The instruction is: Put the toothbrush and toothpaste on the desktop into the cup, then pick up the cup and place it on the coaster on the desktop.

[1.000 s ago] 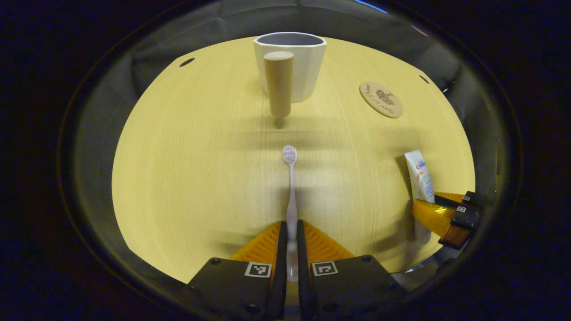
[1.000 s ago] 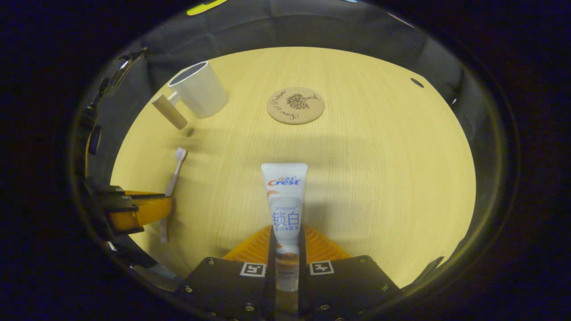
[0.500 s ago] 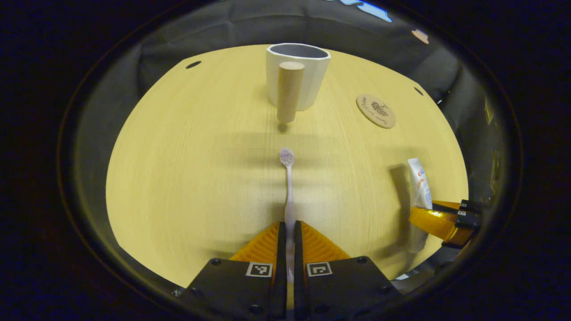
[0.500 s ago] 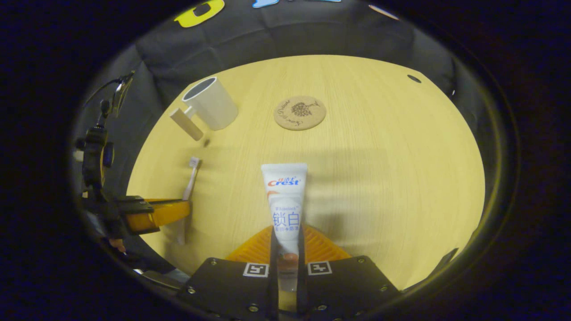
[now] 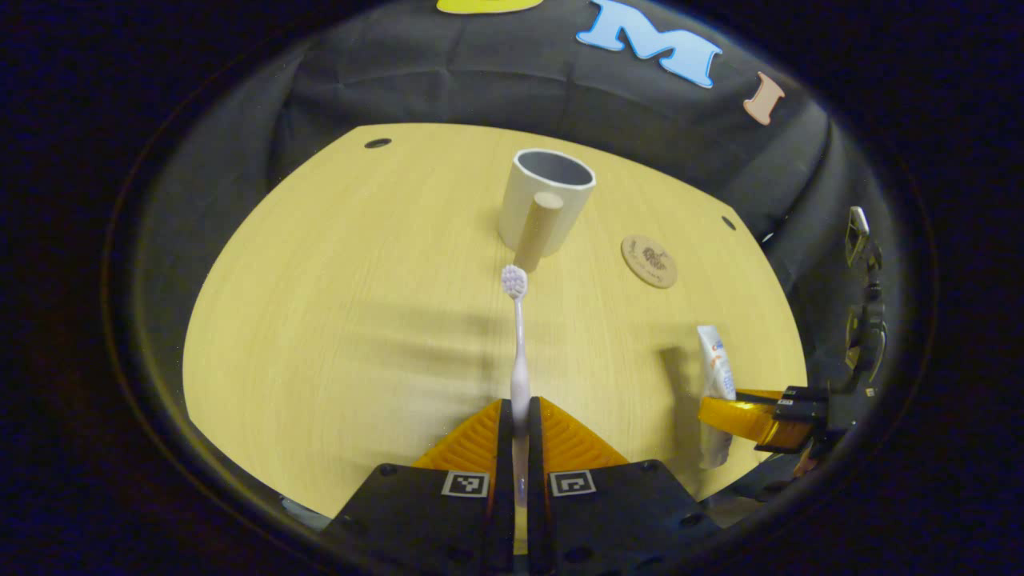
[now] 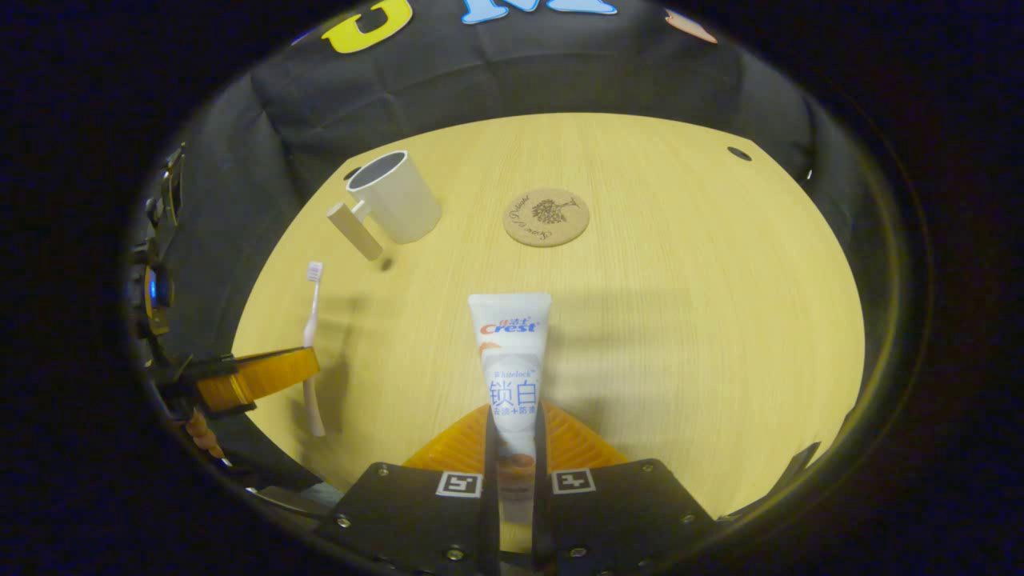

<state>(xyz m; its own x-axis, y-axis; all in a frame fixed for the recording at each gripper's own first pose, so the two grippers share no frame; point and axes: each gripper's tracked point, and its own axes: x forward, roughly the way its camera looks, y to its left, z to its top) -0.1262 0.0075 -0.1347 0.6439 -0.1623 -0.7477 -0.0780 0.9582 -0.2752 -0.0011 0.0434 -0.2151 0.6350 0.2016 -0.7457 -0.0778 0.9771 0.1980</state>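
Left gripper view: the lower handle of the brush (image 5: 518, 352) is hidden between the left tongs (image 5: 518, 424), which are clamped on it. The brush's long axis runs straight out along the tongs, head at the far end, bristles facing the camera, clear of the worktop (image 5: 336, 320). The head ends just short of the cup (image 5: 546, 200) in this view; whether it is above or in front of the cup cannot be told. The cup stands upright at the far side of the worktop, its peg handle (image 5: 538, 232) toward the camera.

Right gripper view: the right tongs (image 6: 516, 448) are pressed on the cap end of the paste (image 6: 512, 376); the cap itself is hard to make out between them. The tube points away along the tongs, flat crimped end far, printed face up, lifted off the worktop. The coaster (image 6: 546, 217) lies flat beyond it, to the right of the cup and apart from it.

At the left edge of the right gripper view the left tongs reach in sideways, holding the brush upright; the hand behind them is cut off.
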